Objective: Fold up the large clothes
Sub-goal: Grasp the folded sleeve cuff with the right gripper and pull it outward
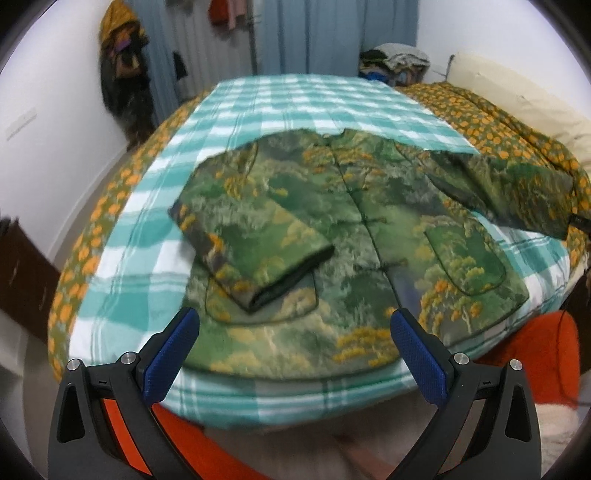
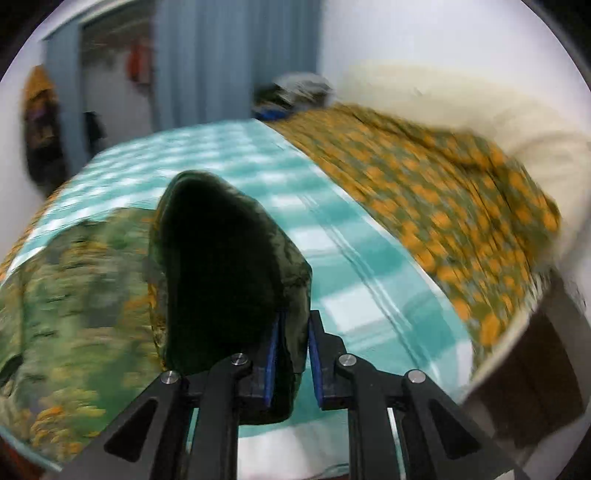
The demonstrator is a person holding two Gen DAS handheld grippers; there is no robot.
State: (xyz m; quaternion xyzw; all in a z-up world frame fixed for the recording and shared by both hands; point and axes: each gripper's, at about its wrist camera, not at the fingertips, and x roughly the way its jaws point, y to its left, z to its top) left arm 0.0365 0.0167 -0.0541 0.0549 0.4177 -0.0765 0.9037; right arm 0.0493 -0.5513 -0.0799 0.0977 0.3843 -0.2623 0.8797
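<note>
A green jacket with a forest and yellow-flower print (image 1: 354, 236) lies front-up on a teal and white checked sheet (image 1: 295, 99) on the bed. Its left sleeve (image 1: 255, 254) is folded in across the body. Its right sleeve (image 1: 509, 192) is lifted out to the right. My left gripper (image 1: 293, 321) is open and empty, just above the jacket's near hem. My right gripper (image 2: 293, 325) is shut on the cuff of the right sleeve (image 2: 229, 266), whose dark lining faces the camera. The jacket body (image 2: 74, 295) lies blurred to its left.
An orange-flowered bedspread (image 2: 443, 206) covers the bed's right side, with a cream pillow (image 2: 461, 99) behind it. A pile of clothes (image 1: 399, 61) sits at the far end. Blue curtains (image 1: 314, 33) and hanging clothes (image 1: 122, 74) stand by the back wall. An orange object (image 1: 539, 354) is near me.
</note>
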